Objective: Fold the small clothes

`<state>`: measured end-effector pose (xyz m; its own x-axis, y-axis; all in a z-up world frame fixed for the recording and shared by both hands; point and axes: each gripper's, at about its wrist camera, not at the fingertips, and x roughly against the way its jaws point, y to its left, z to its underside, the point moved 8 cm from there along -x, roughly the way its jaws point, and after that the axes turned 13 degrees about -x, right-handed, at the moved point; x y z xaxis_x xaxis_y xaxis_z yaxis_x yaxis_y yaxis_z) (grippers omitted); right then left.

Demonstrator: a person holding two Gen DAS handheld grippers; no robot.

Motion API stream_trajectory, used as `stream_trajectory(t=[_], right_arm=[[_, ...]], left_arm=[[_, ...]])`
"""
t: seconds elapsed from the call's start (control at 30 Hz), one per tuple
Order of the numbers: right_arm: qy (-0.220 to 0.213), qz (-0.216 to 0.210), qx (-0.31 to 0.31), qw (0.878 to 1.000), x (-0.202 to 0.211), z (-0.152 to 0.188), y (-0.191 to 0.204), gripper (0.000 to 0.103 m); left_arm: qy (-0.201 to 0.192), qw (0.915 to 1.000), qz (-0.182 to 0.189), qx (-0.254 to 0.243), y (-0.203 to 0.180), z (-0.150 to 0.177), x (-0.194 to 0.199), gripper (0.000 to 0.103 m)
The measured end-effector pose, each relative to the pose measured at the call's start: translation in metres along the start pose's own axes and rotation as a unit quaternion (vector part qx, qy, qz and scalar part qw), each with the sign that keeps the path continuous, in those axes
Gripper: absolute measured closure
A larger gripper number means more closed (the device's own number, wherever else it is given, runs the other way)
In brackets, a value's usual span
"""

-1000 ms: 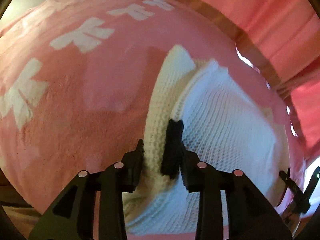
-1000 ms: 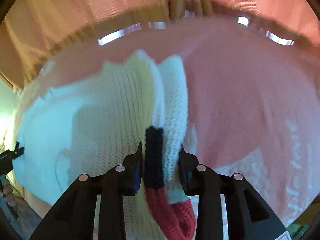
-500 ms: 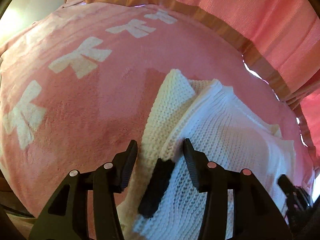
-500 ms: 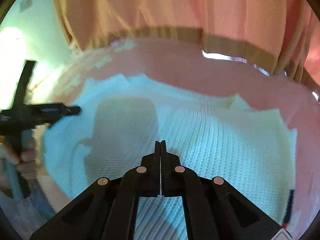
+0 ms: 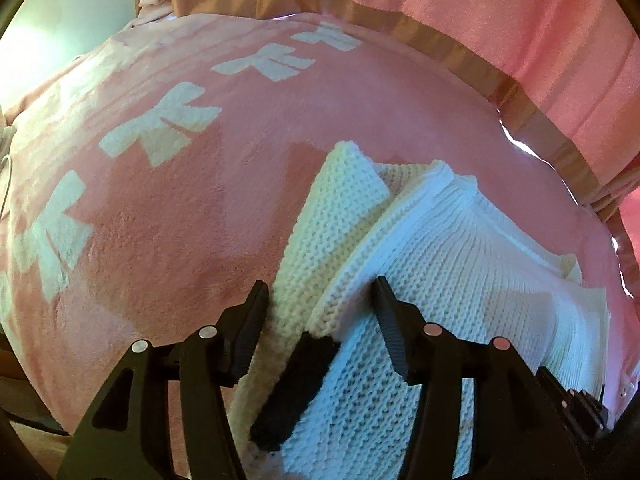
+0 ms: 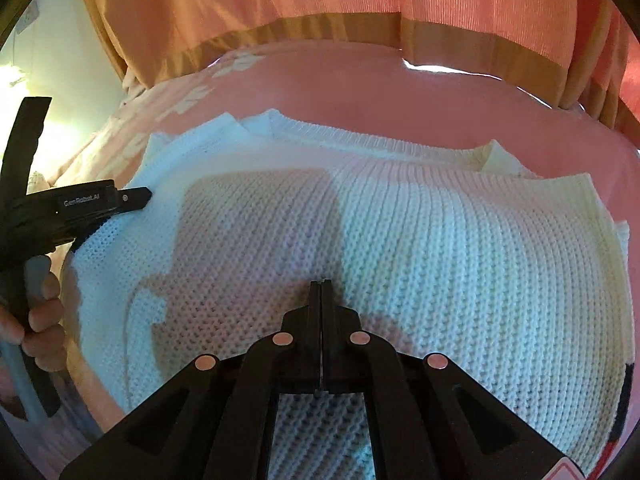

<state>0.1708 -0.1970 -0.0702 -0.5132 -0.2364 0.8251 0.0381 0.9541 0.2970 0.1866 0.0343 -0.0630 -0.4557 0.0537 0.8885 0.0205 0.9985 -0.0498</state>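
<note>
A white knitted sweater (image 5: 460, 260) lies folded on a pink blanket (image 5: 168, 240). One sleeve is laid over the body, and its black cuff (image 5: 296, 388) rests between the fingers of my left gripper (image 5: 320, 290). The jaws are opening, and the pads stand clear of the knit. In the right wrist view the sweater (image 6: 440, 240) fills the middle. My right gripper (image 6: 321, 284) hovers over its centre, shut with nothing between its fingers. The left gripper (image 6: 80, 204) sits at the sweater's left edge, held by a hand (image 6: 40, 320).
The blanket carries white bow shapes (image 5: 160, 132) on its left side. A pink curtain with a tan band (image 5: 440, 8) hangs right behind the bed's far edge. A dark and red cuff (image 6: 622, 400) shows at the sweater's right edge.
My left gripper let go of the sleeve with the black cuff and widened its jaws. My right gripper released its sleeve, shut, and swung over the sweater's middle.
</note>
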Motion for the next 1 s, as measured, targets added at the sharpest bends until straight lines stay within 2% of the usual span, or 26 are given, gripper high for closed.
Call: stream_trajectory(t=[0.13, 0.17, 0.23, 0.3, 0.47, 0.6, 0.7, 0.77, 0.9, 1.0], right_arm=[[-0.004, -0.006, -0.006, 1.0, 0.003, 0.002, -0.003, 0.103], [-0.005, -0.006, -0.006, 1.0, 0.004, 0.003, -0.003, 0.103], [-0.009, -0.007, -0.005, 1.0, 0.004, 0.003, -0.003, 0.103], [-0.011, -0.012, -0.008, 1.0, 0.005, 0.004, -0.004, 0.103], [-0.017, -0.018, -0.012, 1.0, 0.011, 0.008, -0.007, 0.103], [-0.027, -0.023, -0.02, 0.999, 0.028, 0.011, -0.015, 0.102], [-0.036, -0.033, -0.031, 0.998, 0.059, 0.018, -0.031, 0.102], [-0.044, -0.021, -0.045, 0.998, 0.086, 0.029, -0.056, 0.102], [-0.078, -0.009, -0.102, 0.992, 0.136, 0.046, -0.116, 0.098], [-0.099, 0.006, -0.141, 0.985, 0.161, 0.056, -0.156, 0.094]], left_arm=[[0.006, 0.9997, 0.011, 0.023, 0.0, -0.001, -0.004, 0.052], [0.007, 0.9994, 0.019, 0.029, -0.001, -0.002, -0.005, 0.056], [0.005, 0.9982, 0.042, 0.043, -0.003, -0.004, -0.003, 0.074], [0.0, 0.9969, 0.06, 0.051, -0.006, -0.008, 0.005, 0.079], [-0.057, 0.9903, 0.116, 0.051, -0.034, -0.025, 0.059, 0.081], [-0.084, 0.9853, 0.148, 0.012, -0.091, -0.037, 0.102, 0.081], [-0.082, 0.9824, 0.167, -0.016, -0.138, -0.035, 0.116, 0.081], [-0.076, 0.9815, 0.172, -0.035, -0.166, -0.031, 0.119, 0.081], [-0.058, 0.9797, 0.175, -0.079, -0.236, -0.004, 0.107, 0.08], [-0.027, 0.9809, 0.157, -0.112, -0.271, 0.024, 0.082, 0.074]])
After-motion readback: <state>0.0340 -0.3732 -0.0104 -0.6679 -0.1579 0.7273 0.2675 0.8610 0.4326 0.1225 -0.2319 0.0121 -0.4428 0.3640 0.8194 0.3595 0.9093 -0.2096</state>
